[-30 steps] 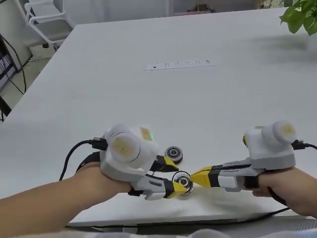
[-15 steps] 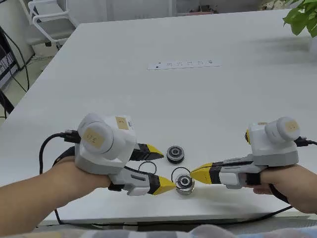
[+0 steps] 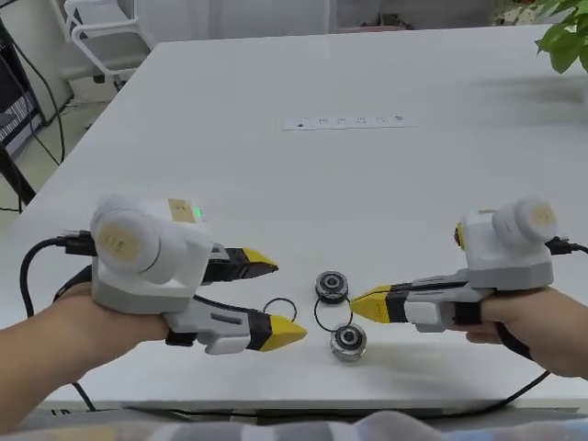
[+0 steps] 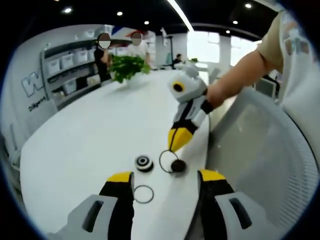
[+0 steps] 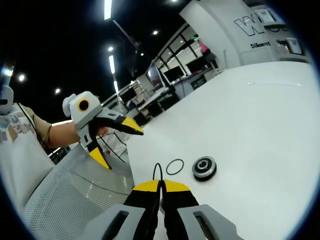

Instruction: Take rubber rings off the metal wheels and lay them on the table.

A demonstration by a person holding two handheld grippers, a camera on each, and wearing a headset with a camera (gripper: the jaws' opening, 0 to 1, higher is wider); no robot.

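Left tool (image 3: pixel 285 299) released, loose rubber ring (image 4: pixel 134 194) between its jaws on worktop (image 3: pixel 367 184), right tool (image 3: pixel 356 304) clenched on second ring (image 3: pixel 316 315), its edge hidden in the tips, wheel (image 3: pixel 348 341) at 6 o'clock of it.

1. My head view looks forward and down from above the table's (image 3: pixel 276 110) near edge, close over the left gripper (image 3: pixel 288 300) and right gripper (image 3: pixel 354 304).
2. The left gripper view rides low over the table, facing the right gripper (image 4: pixel 176 145) nearby.
3. The right gripper view faces back at the left gripper (image 5: pixel 123 148).
4. All 3 share the loose ring (image 3: pixel 280 310) and the wheel (image 3: pixel 331 286) near it.
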